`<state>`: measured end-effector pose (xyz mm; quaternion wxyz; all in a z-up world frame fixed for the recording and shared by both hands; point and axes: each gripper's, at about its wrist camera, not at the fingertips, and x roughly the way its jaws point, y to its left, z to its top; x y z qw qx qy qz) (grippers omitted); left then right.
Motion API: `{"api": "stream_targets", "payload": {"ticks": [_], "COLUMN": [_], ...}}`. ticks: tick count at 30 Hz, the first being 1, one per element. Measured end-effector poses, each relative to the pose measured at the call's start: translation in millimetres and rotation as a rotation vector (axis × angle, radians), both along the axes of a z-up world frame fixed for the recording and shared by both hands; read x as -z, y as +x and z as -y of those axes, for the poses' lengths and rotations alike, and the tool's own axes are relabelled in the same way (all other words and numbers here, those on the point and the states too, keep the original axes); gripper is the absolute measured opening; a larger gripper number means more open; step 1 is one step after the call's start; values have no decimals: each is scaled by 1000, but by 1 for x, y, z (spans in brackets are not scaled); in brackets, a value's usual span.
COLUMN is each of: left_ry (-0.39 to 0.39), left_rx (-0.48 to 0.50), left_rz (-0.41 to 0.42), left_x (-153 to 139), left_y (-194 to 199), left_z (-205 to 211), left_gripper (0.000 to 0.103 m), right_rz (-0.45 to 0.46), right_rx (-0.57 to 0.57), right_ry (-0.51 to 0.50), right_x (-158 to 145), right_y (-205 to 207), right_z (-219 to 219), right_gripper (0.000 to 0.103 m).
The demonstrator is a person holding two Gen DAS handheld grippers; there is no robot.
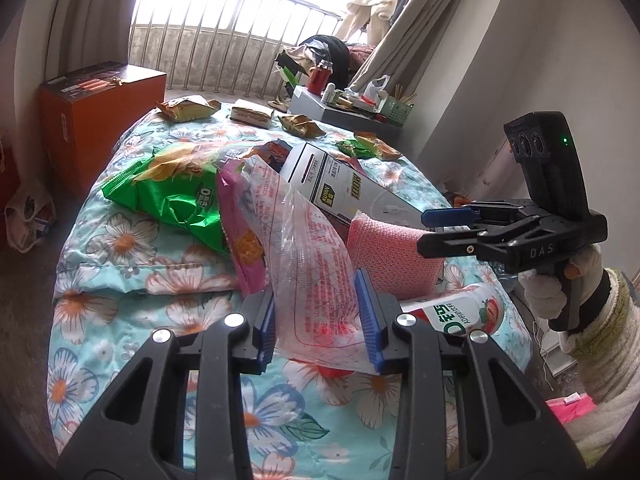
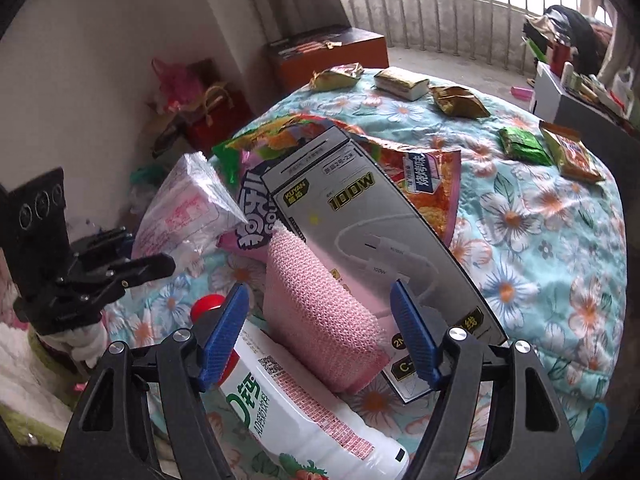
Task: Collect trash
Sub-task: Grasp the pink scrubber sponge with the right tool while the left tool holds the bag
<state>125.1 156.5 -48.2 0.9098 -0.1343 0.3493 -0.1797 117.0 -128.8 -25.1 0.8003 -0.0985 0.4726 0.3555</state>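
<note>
pick-up step in hand: left gripper [image 1: 320,316] clamps the crinkled clear plastic bag [image 1: 308,248] on the floral quilt [image 1: 120,280], while right gripper [image 2: 320,332], jaws apart, straddles the pink mesh sponge [image 2: 316,312] and must close.

Bright daylight pours through a barred balcony railing [image 1: 240,40] at the far end, washing out the view beyond. Beige curtains [image 1: 80,20] hang at both sides. White walls [image 1: 520,60] flank a bed covered by a turquoise floral quilt [image 1: 120,240]. An orange box [image 1: 100,120] stands on the grey floor [image 1: 24,280] left of it; a cluttered side table [image 1: 320,108] stands right.
</note>
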Motion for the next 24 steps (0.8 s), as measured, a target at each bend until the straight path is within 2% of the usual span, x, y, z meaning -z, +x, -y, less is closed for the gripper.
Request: {"api": "stream_targets", "payload": {"ticks": [5, 9, 10, 12, 17, 24], "left_ry": [-6, -10, -10, -10, -11, -10], "left_rx": [-4, -5, -4, -4, -7, -13], "left_rz": [-7, -10, -10, -9, -4, 12], "left_x": [3, 5, 5, 5, 5, -2], "left_y": [2, 3, 3, 3, 5, 3], "left_z": [-3, -4, -4, -4, -4, -4], "left_gripper": [33, 33, 33, 33, 33, 33], "right_rz": [55, 116, 128, 148, 256, 343], "right_rx": [-90, -106, -108, -118, -139, -76], "right_ry": [-149, -222, -233, -237, -269, -210], "right_x": [7, 4, 3, 1, -6, -35], "right_y": [-12, -22, -23, -27, -44, -52], "right_z": [-24, -26, -26, -25, -28, -17], "right_gripper": [62, 44, 43, 38, 34, 34]}}
